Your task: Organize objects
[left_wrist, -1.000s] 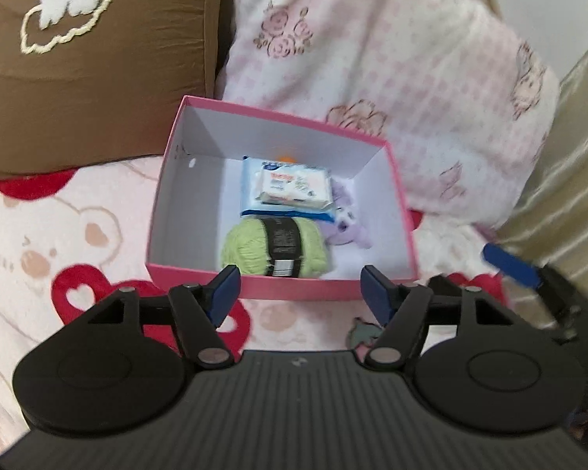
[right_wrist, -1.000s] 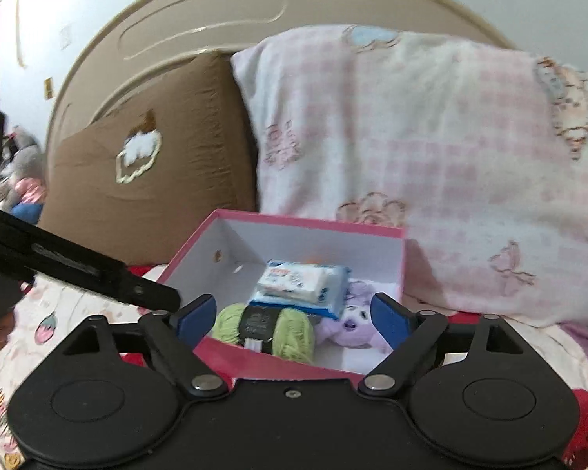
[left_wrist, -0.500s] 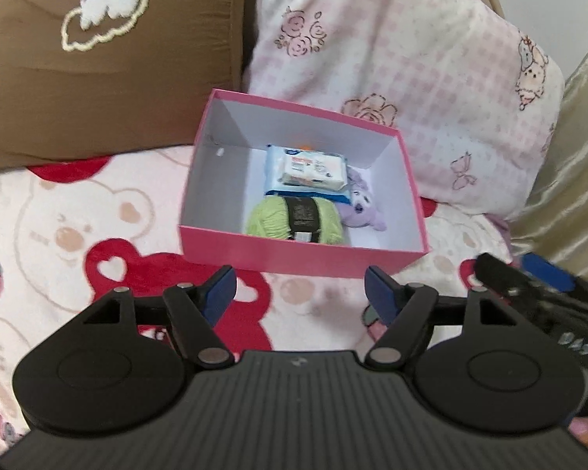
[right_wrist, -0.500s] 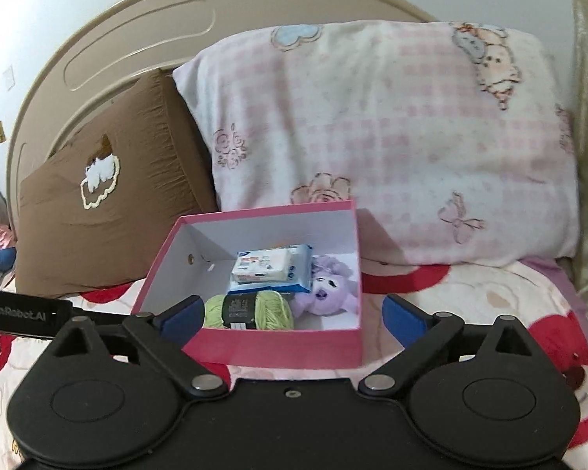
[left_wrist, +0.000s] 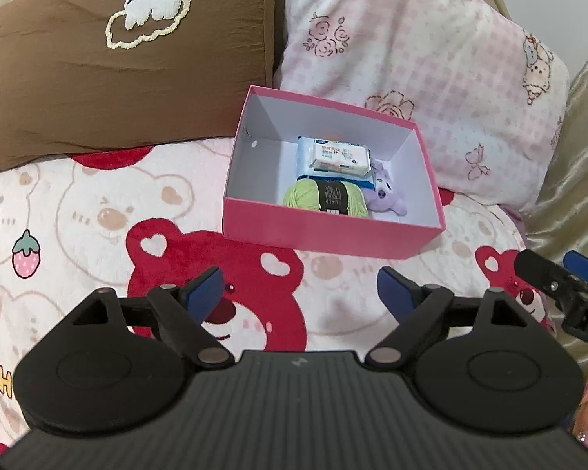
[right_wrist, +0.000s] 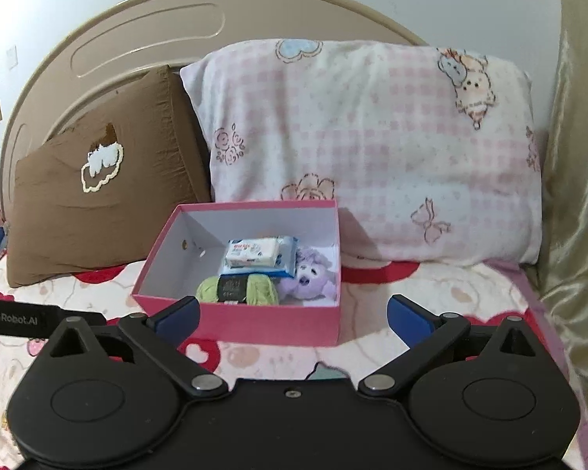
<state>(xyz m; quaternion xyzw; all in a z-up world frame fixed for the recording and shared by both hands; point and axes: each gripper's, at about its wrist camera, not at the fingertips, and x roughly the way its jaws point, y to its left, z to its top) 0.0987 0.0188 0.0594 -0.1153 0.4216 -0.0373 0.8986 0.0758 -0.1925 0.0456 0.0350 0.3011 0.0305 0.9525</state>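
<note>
A pink box (left_wrist: 325, 235) (right_wrist: 254, 325) stands on the bear-print blanket in front of two pillows. Inside lie a white wipes pack (left_wrist: 339, 156) (right_wrist: 254, 252), a green yarn ball (left_wrist: 325, 197) (right_wrist: 237, 290) and a purple plush toy (left_wrist: 388, 197) (right_wrist: 309, 280). My left gripper (left_wrist: 300, 290) hangs over the blanket, short of the box, its jaws opening with nothing between them. My right gripper (right_wrist: 292, 315) sits just in front of the box's near wall, jaws opening wide and empty; its fingers (left_wrist: 545, 278) also show at the right edge of the left wrist view.
A brown pillow (left_wrist: 129, 58) (right_wrist: 98, 203) leans at the back left, a pink checked pillow (left_wrist: 419, 51) (right_wrist: 372, 149) at the back right, against a beige headboard (right_wrist: 137, 47). A gold curtain (left_wrist: 576, 164) (right_wrist: 572, 196) hangs along the right side. The blanket (left_wrist: 98, 211) spreads left of the box.
Both grippers have pulled back from the box, which now looks smaller and farther off. Both sets of jaws have spread wider. The box's contents have not moved.
</note>
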